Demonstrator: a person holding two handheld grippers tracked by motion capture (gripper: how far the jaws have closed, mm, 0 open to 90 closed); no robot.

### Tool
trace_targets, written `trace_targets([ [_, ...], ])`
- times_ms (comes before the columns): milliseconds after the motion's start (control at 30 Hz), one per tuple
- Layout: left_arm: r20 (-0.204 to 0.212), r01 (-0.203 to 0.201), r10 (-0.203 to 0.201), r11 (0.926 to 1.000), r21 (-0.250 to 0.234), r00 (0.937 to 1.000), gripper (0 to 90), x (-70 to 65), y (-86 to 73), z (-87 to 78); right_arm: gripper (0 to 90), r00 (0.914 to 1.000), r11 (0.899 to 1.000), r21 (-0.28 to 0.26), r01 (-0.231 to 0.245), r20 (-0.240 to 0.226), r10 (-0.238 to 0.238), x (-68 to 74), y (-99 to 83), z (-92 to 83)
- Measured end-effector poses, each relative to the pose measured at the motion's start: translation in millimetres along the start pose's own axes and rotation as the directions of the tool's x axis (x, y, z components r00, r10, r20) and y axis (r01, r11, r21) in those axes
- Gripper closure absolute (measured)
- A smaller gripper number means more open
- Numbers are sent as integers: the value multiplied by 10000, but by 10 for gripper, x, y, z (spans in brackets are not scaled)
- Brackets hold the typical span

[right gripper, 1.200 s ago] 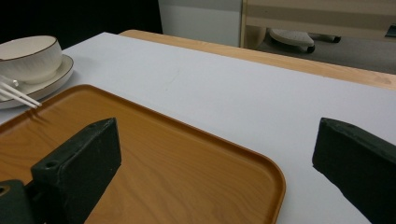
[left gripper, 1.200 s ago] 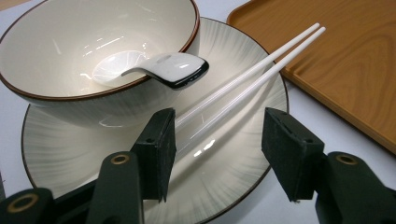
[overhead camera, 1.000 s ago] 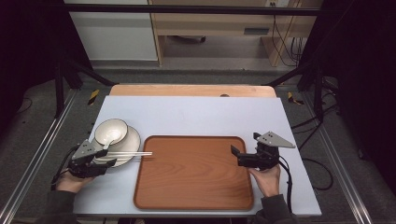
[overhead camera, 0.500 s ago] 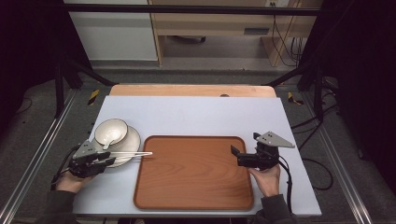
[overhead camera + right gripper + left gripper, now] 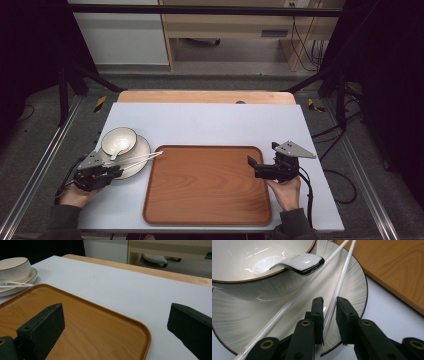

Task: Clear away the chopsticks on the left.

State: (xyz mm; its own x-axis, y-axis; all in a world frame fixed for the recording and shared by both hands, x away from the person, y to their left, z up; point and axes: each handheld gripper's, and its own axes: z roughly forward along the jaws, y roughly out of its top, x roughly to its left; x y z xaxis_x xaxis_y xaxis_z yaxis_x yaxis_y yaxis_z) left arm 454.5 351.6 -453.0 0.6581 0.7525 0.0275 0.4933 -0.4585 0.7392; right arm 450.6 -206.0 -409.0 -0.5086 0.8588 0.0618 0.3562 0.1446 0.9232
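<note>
1. Just ahead of the left gripper, a white plate carries a bowl with a white spoon resting in it (handle over the rim).
2. Between its nearly closed jaws lies one white chopstick; a second chopstick lies just beside it on the plate.
3. Under the right gripper, whose jaws gape wide on nothing, sits the wooden tray.

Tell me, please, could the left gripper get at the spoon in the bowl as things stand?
Probably not at once: the left gripper has a chopstick between its jaws, though the spoon lies uncovered just beyond in the bowl.
</note>
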Motion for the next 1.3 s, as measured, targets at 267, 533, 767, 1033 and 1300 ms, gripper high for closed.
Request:
trace_targets([
  [267,-10,316,-316,9994,147,9995,788,-31,31,-1,14,10000,10000,-43,25,1,-25,-3,3,-8],
  [533,-70,452,-451,9988,194,9990,803,-56,53,11,14,10000,10000,-23,17,-35,-18,1,2,-5],
  [767,6,537,-537,9984,167,9986,775,-53,87,22,14,10000,10000,-23,12,-35,-12,-1,2,-5],
  [1033,17,505,-507,9975,499,9987,783,-78,133,102,14,10000,10000,-3,59,-45,-59,7,1,5],
  [1300,123,677,-684,9962,546,9976,822,-88,151,106,14,10000,10000,0,50,-42,-50,4,2,0],
])
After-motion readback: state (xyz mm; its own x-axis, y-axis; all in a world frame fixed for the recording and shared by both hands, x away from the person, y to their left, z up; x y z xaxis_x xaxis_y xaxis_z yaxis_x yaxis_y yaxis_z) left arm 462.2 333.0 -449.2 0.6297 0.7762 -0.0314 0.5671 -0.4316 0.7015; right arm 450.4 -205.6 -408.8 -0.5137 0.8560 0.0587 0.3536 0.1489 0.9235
